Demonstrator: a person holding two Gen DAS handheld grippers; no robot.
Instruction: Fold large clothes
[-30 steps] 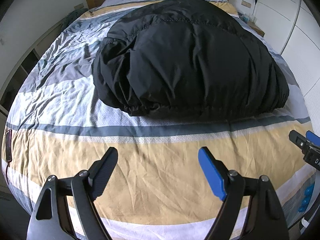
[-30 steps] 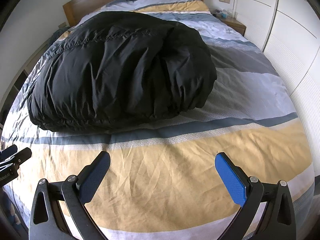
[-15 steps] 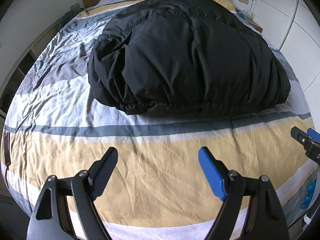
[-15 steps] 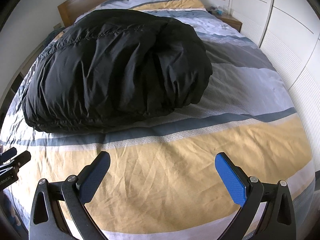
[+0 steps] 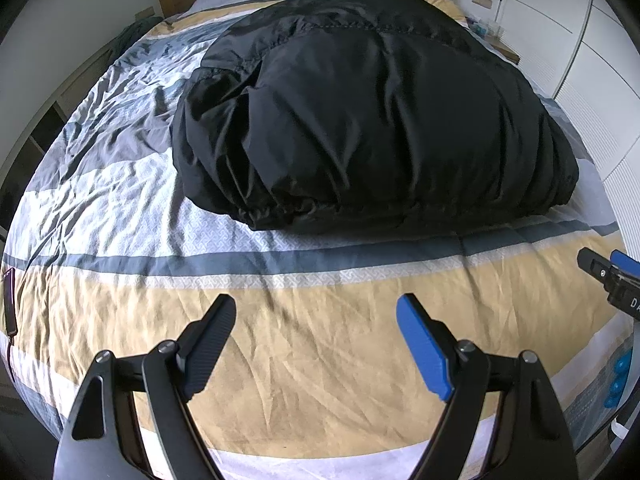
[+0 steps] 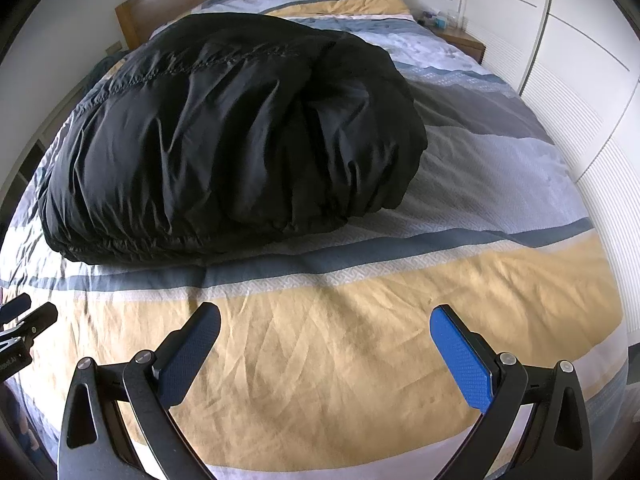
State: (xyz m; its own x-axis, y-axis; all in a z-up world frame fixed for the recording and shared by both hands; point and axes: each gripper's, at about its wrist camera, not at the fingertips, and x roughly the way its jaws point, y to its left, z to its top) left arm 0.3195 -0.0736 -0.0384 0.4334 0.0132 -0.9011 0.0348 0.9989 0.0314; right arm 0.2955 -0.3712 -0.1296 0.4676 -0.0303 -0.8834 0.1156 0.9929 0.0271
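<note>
Our left claw (image 5: 316,344) spread wide, gripping nothing, our right claw (image 6: 326,346) likewise, both over the striped yellow, grey and white bed cover (image 5: 320,360), puffy black padded jacket (image 5: 360,120) bundled mid-bed beyond them

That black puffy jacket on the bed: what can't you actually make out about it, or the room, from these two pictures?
- black puffy jacket: sleeves, zip and collar are folded out of sight in both views.
- nightstand: the small items on it are too tiny to identify.
- right gripper in the left wrist view: cut off by the picture's edge.
- left gripper in the right wrist view: likewise cut off.
</note>
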